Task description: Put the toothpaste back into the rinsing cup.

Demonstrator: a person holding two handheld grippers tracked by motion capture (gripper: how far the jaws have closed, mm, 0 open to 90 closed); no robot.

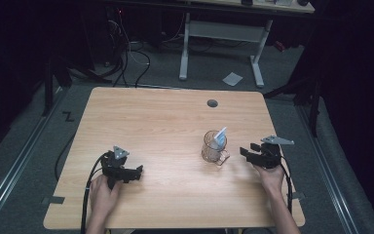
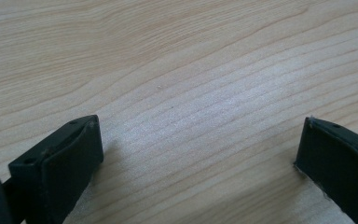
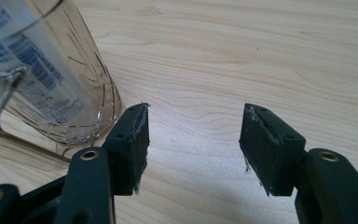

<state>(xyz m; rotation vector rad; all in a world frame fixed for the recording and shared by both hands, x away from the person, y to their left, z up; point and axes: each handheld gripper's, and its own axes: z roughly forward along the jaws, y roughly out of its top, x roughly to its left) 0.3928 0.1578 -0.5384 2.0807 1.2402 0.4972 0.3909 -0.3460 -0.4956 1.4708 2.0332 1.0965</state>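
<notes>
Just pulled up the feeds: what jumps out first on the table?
A clear plastic mug with a blue-and-white packet standing in it, right of centre on the wooden table. The right hand-held gripper sits beside its handle, jaws open on nothing; the left hand-held gripper rests open near the front left.

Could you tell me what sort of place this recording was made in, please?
Probably a lab or recording workspace: a bare wooden table on grey carpet, cables trailing behind it, a white-legged desk beyond, and dark surroundings all round.
</notes>
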